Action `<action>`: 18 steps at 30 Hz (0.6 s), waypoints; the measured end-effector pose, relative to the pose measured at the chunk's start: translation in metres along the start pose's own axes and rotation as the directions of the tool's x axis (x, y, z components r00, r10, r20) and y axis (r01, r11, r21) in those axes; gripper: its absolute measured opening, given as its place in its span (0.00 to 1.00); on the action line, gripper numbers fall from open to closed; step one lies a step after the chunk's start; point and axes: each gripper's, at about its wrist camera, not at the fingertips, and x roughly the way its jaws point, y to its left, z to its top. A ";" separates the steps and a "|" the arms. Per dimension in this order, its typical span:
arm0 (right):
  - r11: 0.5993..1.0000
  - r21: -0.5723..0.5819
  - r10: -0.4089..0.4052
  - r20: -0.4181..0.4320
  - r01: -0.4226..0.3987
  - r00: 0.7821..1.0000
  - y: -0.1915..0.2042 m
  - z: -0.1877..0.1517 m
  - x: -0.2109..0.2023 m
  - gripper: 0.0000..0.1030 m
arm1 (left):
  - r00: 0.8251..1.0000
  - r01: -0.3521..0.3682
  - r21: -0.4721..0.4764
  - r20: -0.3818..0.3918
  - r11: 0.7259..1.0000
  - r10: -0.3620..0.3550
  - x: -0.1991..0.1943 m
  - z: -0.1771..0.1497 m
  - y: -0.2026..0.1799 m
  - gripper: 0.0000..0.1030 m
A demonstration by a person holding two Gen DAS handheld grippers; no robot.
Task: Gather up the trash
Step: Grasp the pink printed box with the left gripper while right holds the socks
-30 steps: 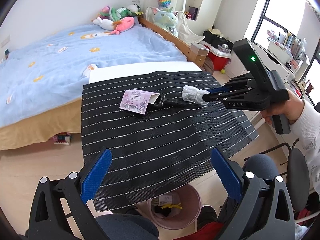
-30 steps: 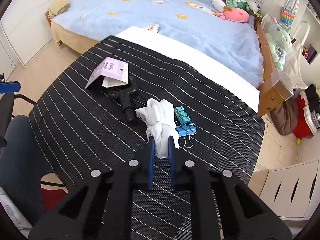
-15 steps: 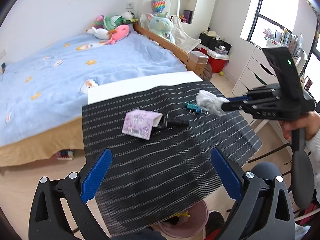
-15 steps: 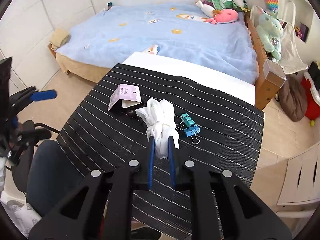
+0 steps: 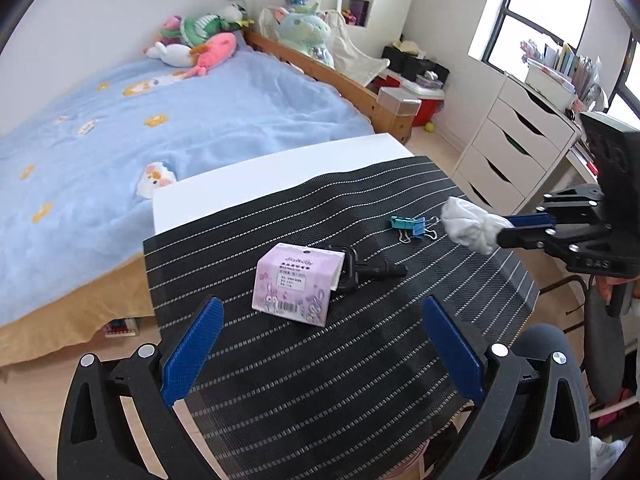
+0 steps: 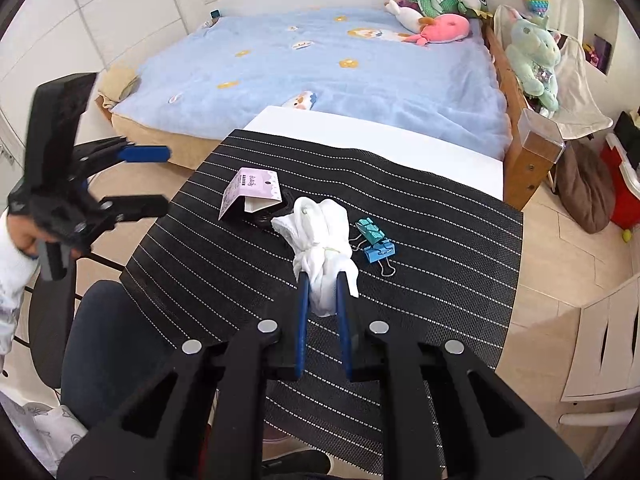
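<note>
My right gripper [image 6: 321,276] is shut on a crumpled white tissue wad [image 6: 322,236] and holds it above the black striped mat [image 6: 224,264]. In the left wrist view the wad [image 5: 470,224] hangs over the mat's right edge, in the right gripper [image 5: 506,229]. My left gripper [image 5: 320,328] is open and empty above the mat's near side; it shows at the left in the right wrist view [image 6: 150,178]. A purple printed packet [image 5: 298,282] lies on the mat's middle, against a black tool [image 5: 366,268].
Blue and teal binder clips [image 5: 412,226] lie on the mat near the wad. A white table [image 5: 260,176] carries the mat. A blue bed [image 5: 160,120] stands behind, white drawers [image 5: 516,148] at right, and a dark chair [image 6: 100,336] by the table.
My right gripper lifted the tissue wad off the mat and carried it right, baring the binder clips. My left gripper rose; the pink bin below went out of view.
</note>
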 end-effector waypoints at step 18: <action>1.000 0.018 -0.013 -0.013 0.013 1.000 -0.005 -0.003 -0.002 0.12 | 0.984 0.096 0.022 -0.151 0.995 -0.091 0.073 0.024 0.024 0.92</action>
